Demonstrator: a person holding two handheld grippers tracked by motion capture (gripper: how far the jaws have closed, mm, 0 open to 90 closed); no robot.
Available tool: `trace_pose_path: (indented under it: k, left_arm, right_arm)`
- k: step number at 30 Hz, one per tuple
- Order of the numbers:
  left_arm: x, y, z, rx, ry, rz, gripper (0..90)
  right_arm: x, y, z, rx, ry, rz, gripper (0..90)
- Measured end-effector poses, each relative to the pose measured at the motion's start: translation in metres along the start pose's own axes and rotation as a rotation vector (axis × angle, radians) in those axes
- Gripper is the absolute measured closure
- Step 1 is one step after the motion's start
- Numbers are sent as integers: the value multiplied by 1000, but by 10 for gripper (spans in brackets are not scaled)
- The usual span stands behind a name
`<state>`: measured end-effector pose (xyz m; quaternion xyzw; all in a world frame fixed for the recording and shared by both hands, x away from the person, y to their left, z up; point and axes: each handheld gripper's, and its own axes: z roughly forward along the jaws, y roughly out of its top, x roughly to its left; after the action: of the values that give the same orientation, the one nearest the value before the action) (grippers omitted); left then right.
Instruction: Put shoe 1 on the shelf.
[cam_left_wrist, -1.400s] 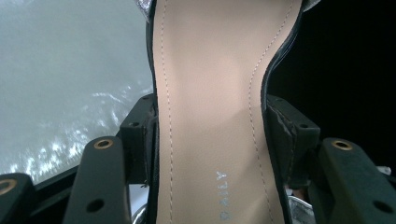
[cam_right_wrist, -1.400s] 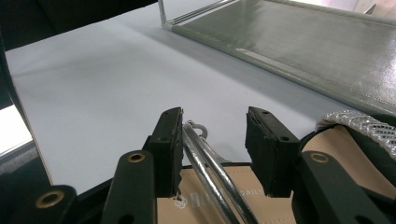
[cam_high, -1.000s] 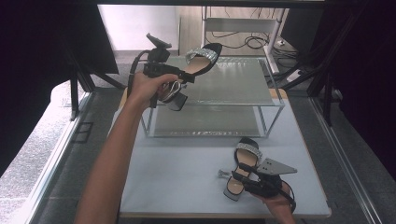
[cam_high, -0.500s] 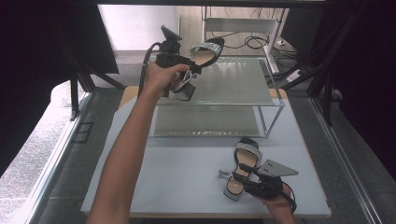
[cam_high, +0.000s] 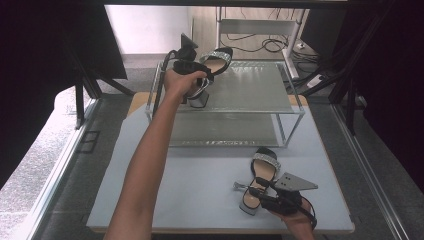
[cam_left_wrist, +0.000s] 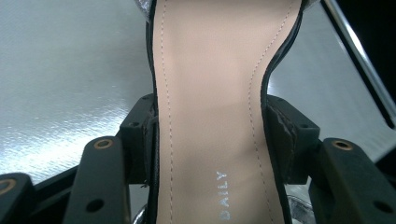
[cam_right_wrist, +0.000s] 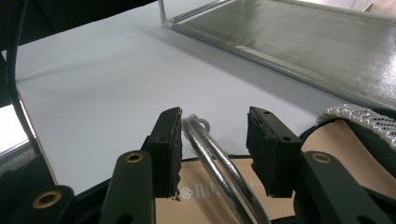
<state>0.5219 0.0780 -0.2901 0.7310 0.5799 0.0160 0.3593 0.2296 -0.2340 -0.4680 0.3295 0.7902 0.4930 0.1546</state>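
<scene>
Left gripper (cam_left_wrist: 210, 140) clamps black sandal (cam_left_wrist: 210, 84), tan insole, glittery strap.

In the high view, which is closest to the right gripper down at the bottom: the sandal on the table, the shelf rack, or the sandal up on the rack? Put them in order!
From the right gripper:
1. Table sandal, right at its jaws, near the table's front edge.
2. Rack, farther back, mid-table.
3. Rack sandal, farthest, on the top shelf's back left, in the left gripper.

Bare forearms; black fingers (cam_right_wrist: 169, 140) with brass-ringed screw holes.
</scene>
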Motion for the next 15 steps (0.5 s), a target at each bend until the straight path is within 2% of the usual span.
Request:
trace_pose_path:
  k: [4, 6, 10, 15]
  left_arm:
    - [8, 1, 9, 9, 43, -35, 423]
    - [12, 2, 13, 16, 47, -60, 420]
    - [12, 4, 17, 28, 55, -63, 418]
    - [10, 5, 24, 51, 97, -75, 407]
  right_arm:
    - [1, 0, 0, 4, 6, 1, 554]
    - [2, 0, 0, 1, 16, 6, 554]
    - [3, 3, -2, -22, 56, 32, 551]
    - [4, 3, -1, -21, 50, 27, 547]
